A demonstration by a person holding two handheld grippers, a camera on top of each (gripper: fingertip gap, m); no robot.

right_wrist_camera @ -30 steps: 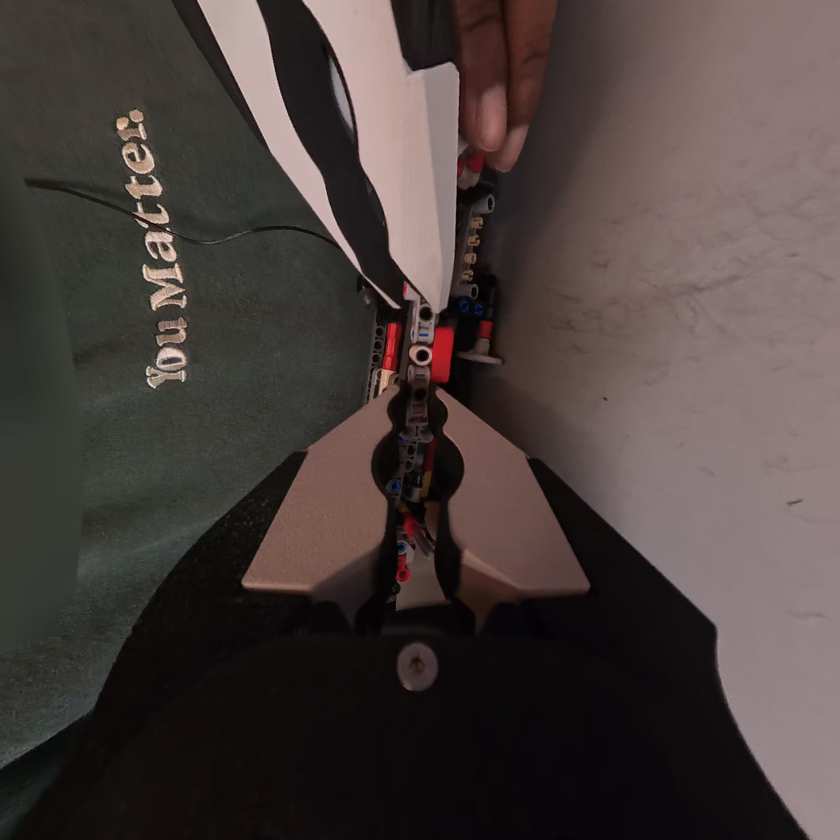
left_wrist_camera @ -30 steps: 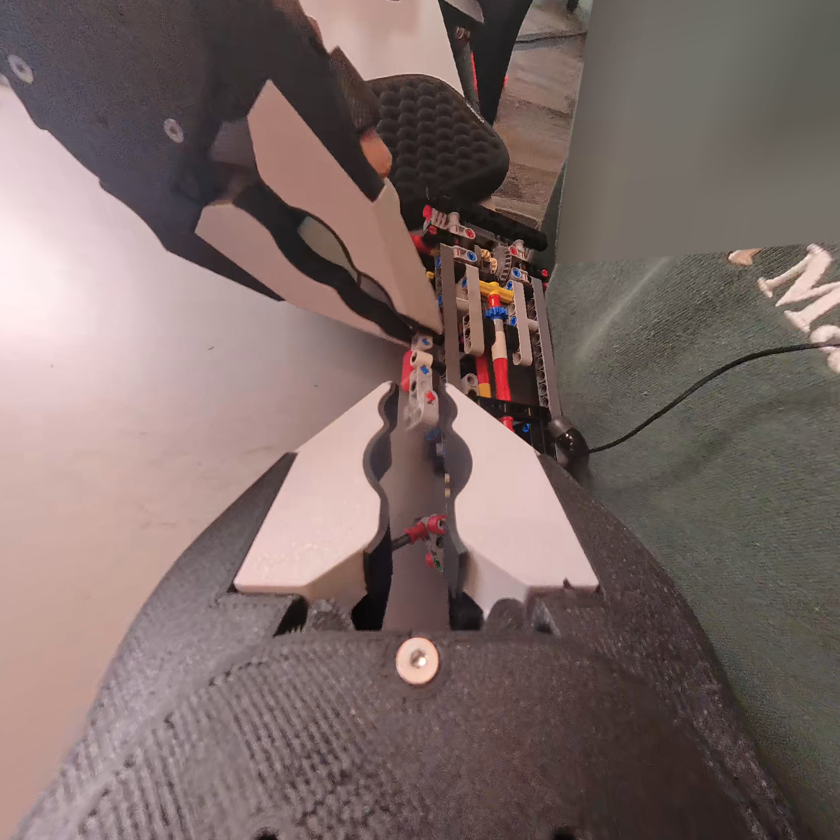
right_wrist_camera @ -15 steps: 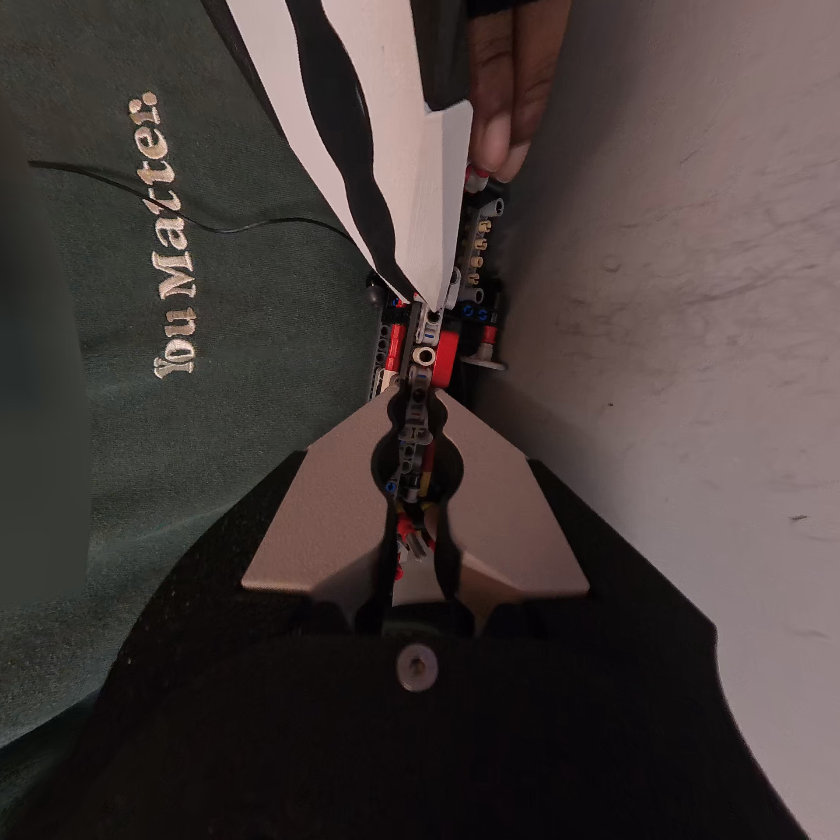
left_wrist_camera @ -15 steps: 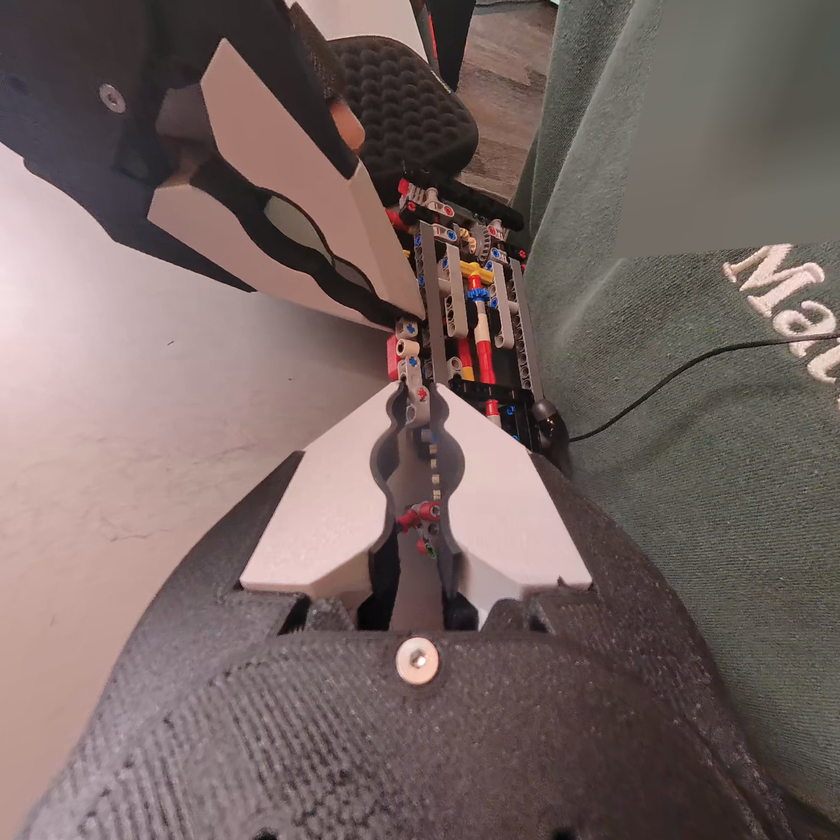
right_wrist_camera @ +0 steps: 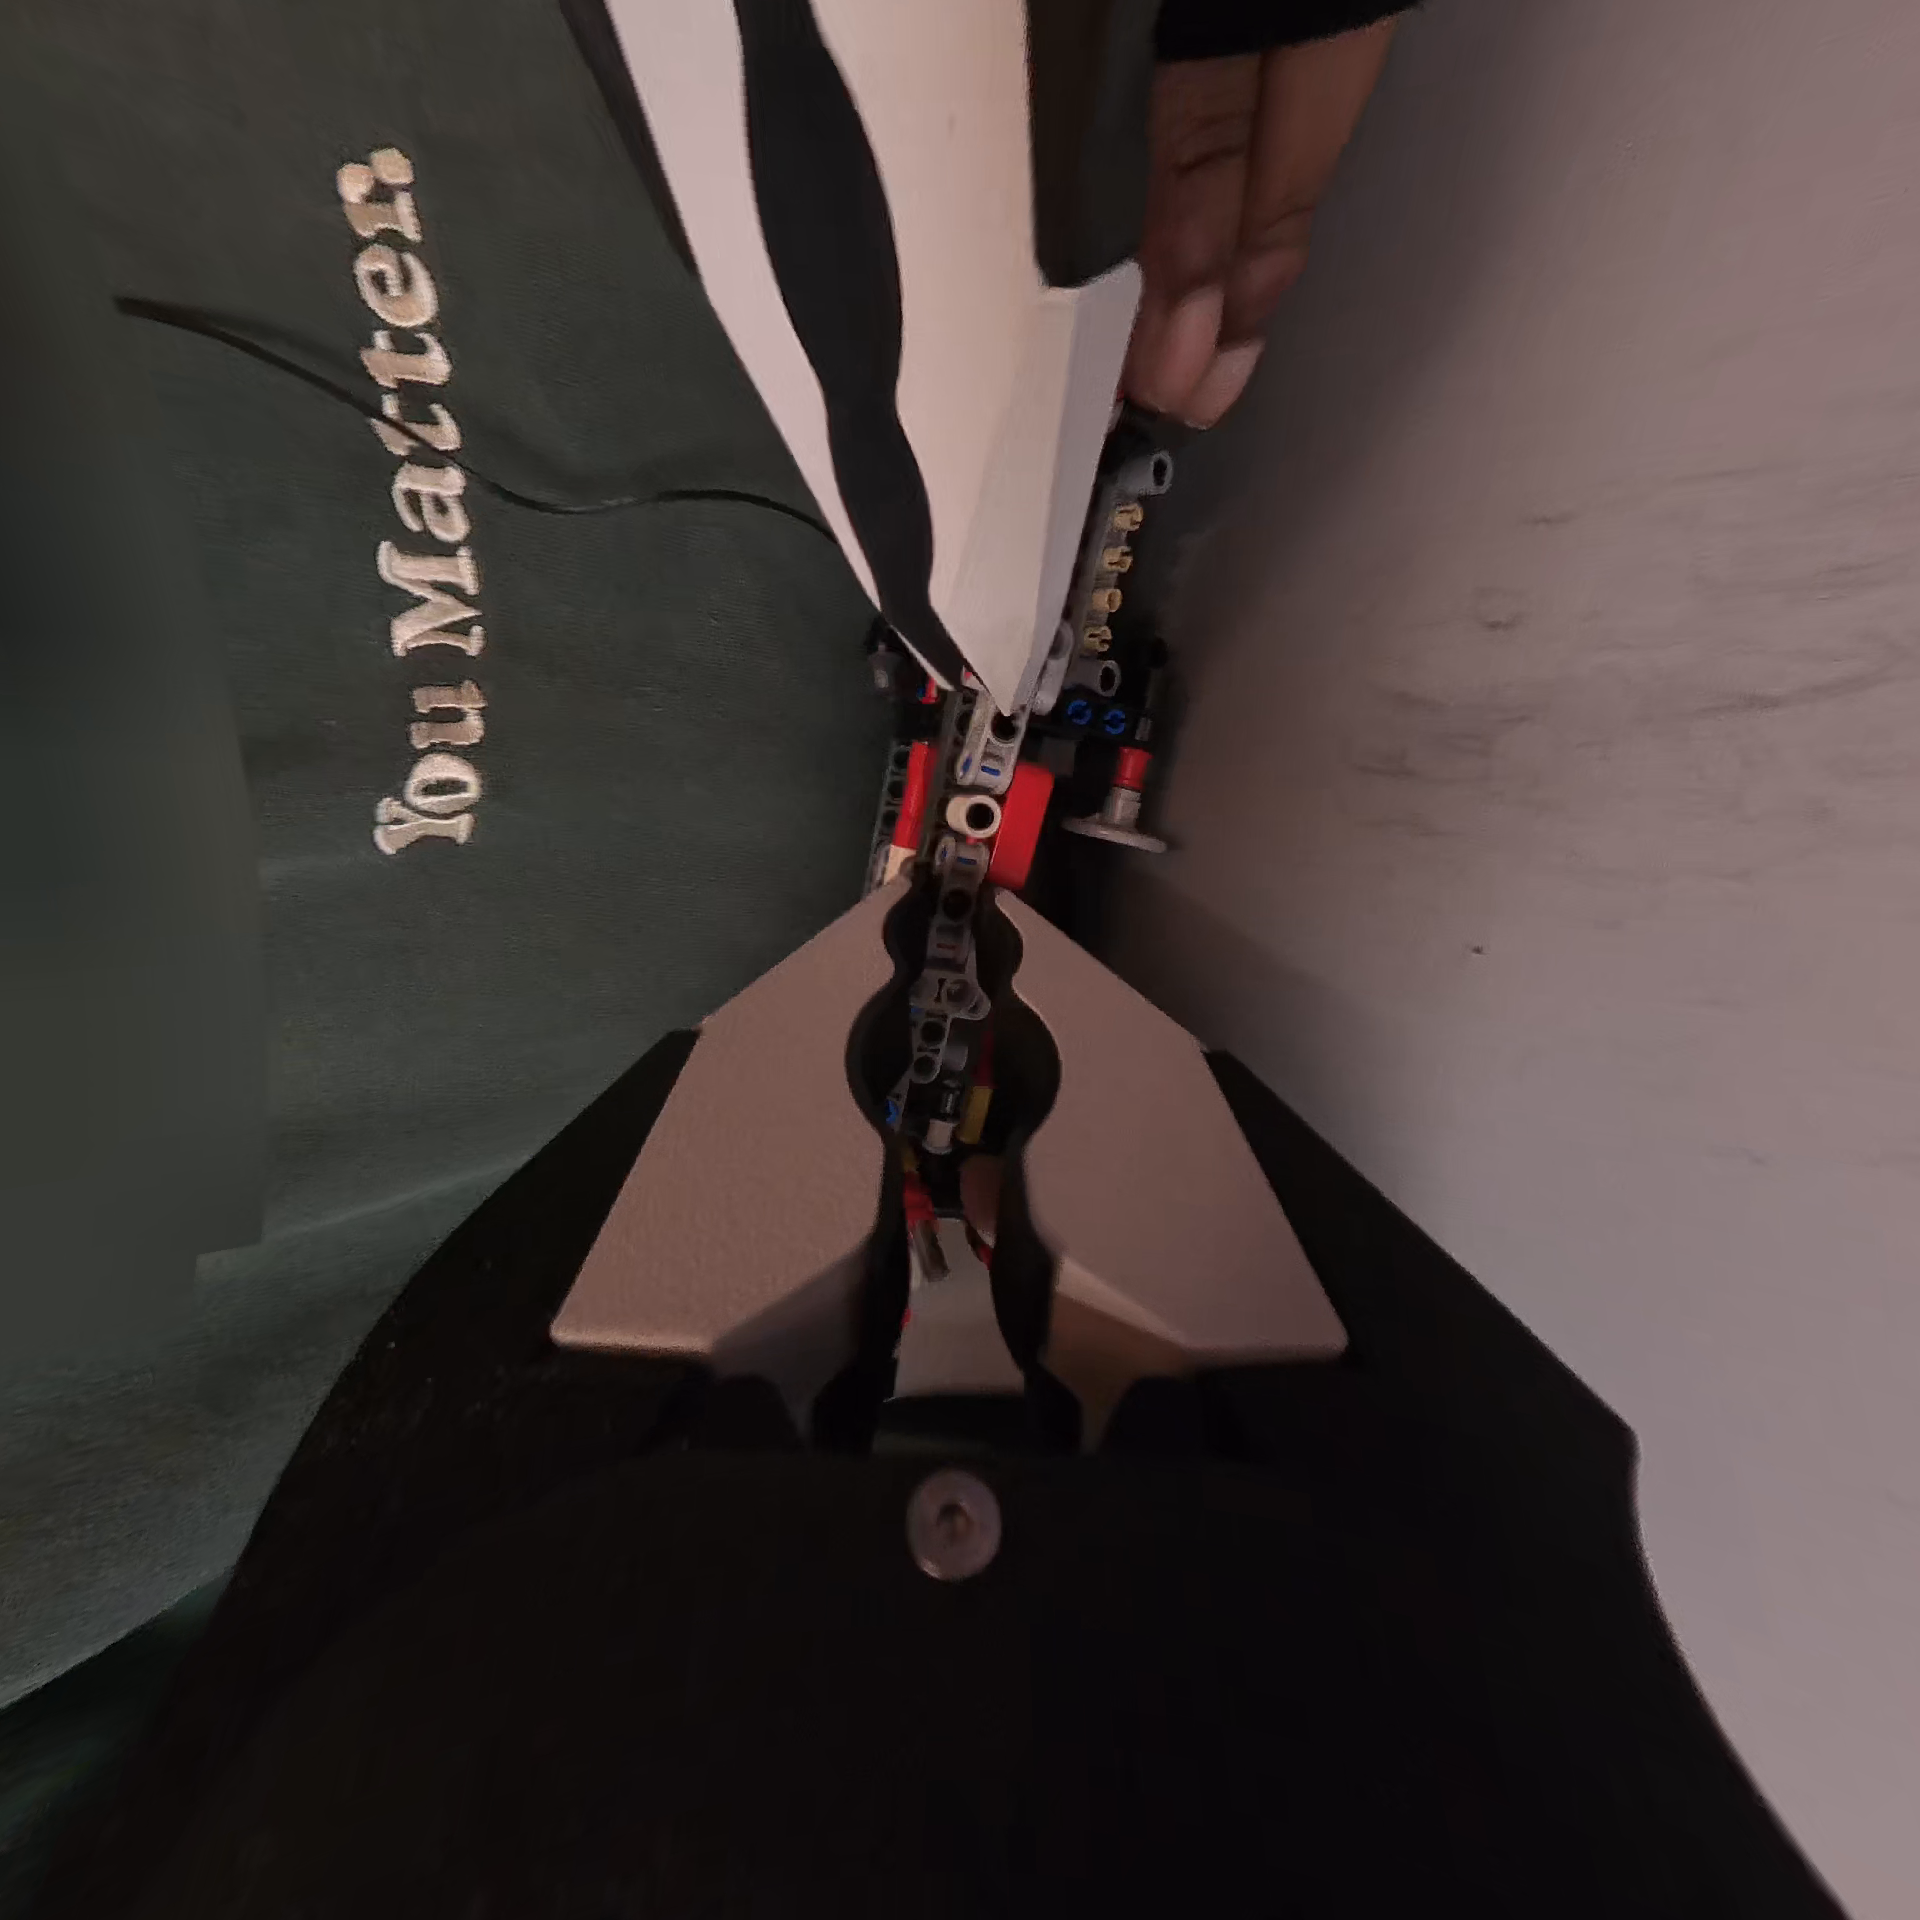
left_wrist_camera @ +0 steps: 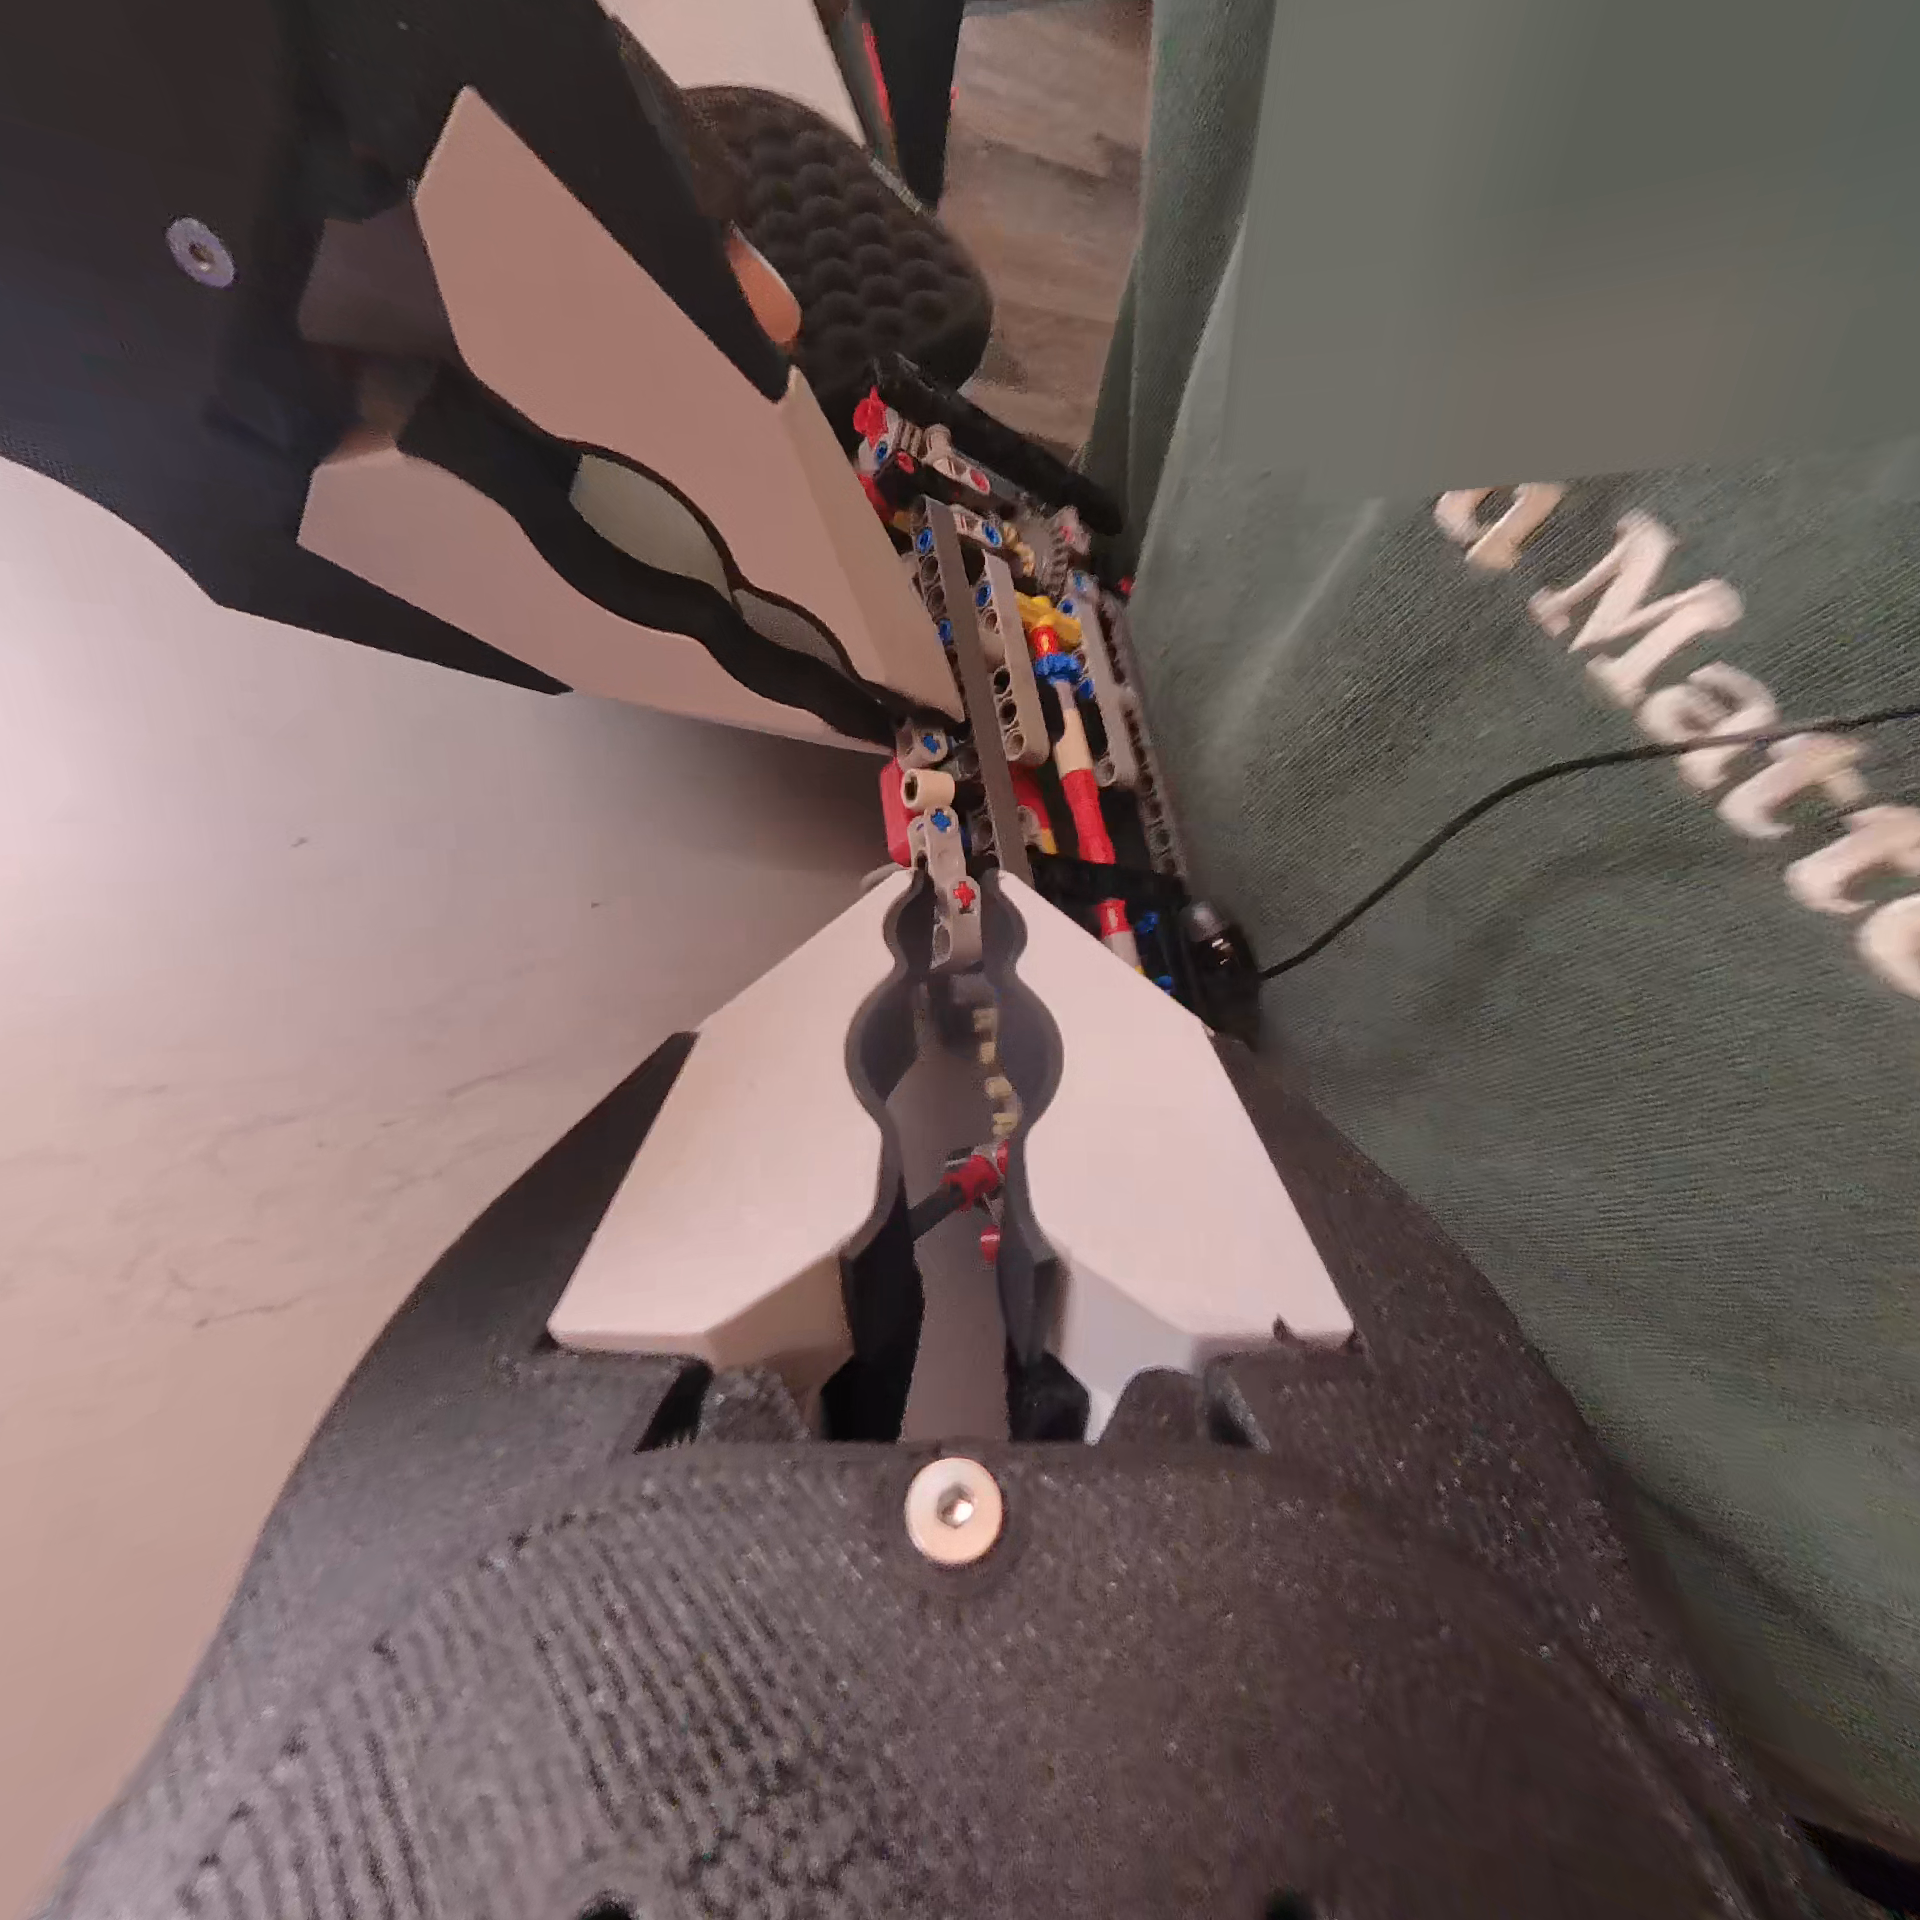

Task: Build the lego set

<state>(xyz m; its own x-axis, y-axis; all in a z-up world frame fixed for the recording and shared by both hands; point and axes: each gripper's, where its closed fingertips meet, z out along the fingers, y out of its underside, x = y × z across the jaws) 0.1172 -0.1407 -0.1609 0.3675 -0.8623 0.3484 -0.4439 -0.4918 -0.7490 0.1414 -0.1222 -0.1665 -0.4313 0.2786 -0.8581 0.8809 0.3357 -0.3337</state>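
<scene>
Grey and red, the lego model [left_wrist_camera: 1023,727] is hanging above the desk [left_wrist_camera: 312,987], against a green sweatshirt [left_wrist_camera: 1558,1039]; the left gripper [left_wrist_camera: 951,914] and right gripper [right_wrist_camera: 961,904] are clamping opposite ends, probably steadying it for assembly.

to your side you have a dark green fleece sweatshirt [left_wrist_camera: 1558,1039], its front stitched with cream embroidered lettering [right_wrist_camera: 426,499] that runs sideways in the right wrist view. a thin black cable [left_wrist_camera: 1455,821] trails across that fabric. beneath everything lies a pale, off-white tabletop with faint scuff marks [left_wrist_camera: 312,987], also seen as a grey-lit surface [right_wrist_camera: 1558,831] in the right wrist view. beyond the table edge sits a black chair seat with a honeycomb-textured pad [left_wrist_camera: 862,249], and past it a strip of wood-look plank floor [left_wrist_camera: 1039,208]. a dark upright post stands near the chair, too blurred to identify.
</scene>
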